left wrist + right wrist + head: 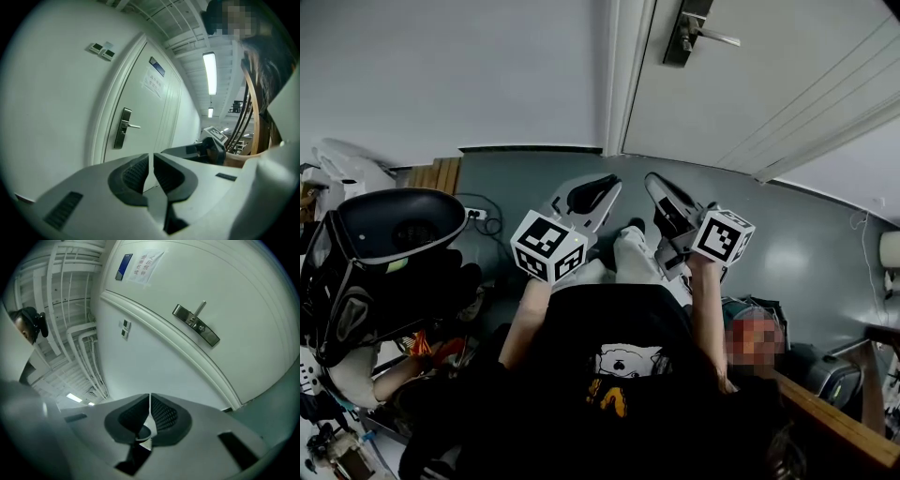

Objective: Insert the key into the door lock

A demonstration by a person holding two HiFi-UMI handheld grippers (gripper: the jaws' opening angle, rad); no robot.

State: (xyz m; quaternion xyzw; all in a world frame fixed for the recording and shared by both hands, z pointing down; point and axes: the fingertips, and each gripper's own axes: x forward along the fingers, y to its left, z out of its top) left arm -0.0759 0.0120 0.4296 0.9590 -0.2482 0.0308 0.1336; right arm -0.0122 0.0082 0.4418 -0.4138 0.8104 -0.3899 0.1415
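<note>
While the left gripper (602, 187) is clenched on nothing, the right gripper (661, 192), at its 3 o'clock, has its jaws pinched on a thin pale sliver with a rounded end, apparently the key (146, 427). Well apart, at 1 o'clock beyond the floor (534, 173), the door lock (689, 33) sits on the closed door (769, 84). Best to raise the right gripper level with the lock plate, square the blade to the keyhole, which is too small to see, and close in slowly.

Grey floor (806, 253); a cabled power strip (477, 215) lies on it.
</note>
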